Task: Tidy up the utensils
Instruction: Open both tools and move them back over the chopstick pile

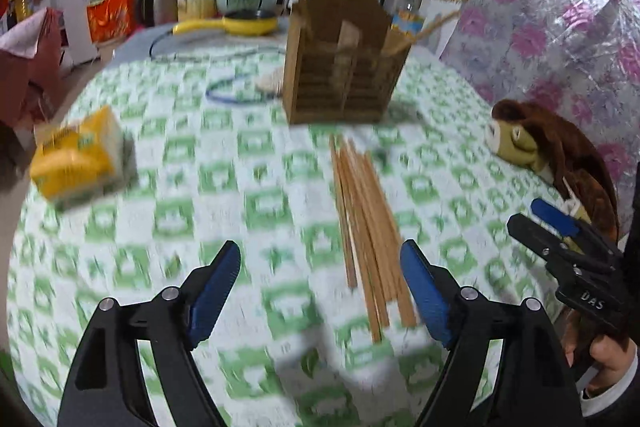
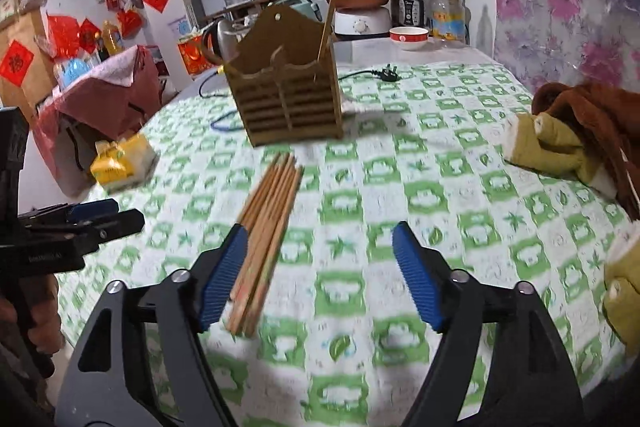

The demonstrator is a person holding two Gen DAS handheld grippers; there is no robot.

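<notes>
Table: round, under a green-and-white checked cloth (image 2: 440, 163); blurred in the left wrist view.
Room: cluttered shelves, red paper decorations on the wall, a floral foil sheet (image 1: 560, 7) on the right, a dark red curtain behind.
Chopsticks: a loose bundle of wooden chopsticks (image 1: 366, 227) lies flat on the cloth, in front of the holder; the exact count cannot be told, roughly six to eight.
Holder: one brown slatted utensil holder (image 2: 286, 95) with two compartments stands upright farther back; one chopstick (image 2: 325, 27) leans in its right compartment.
Left claw: the left claw (image 1: 320, 291) points down at the cloth, its jaws spread wide and empty; the near ends of the chopsticks lie under the gap, close to its right pad.
Right claw: the right claw (image 2: 320, 275) is also tilted down, jaws wide apart, gripping nothing; the bundle's near end lies just beside its left pad.
Other things: one yellow tissue pack (image 1: 80, 159), one brown plush toy (image 1: 556, 155), one yellow pan (image 1: 240, 25), one red-and-white bowl (image 2: 409, 37), one clear bottle (image 2: 445, 3), one black plug (image 2: 390, 74).
</notes>
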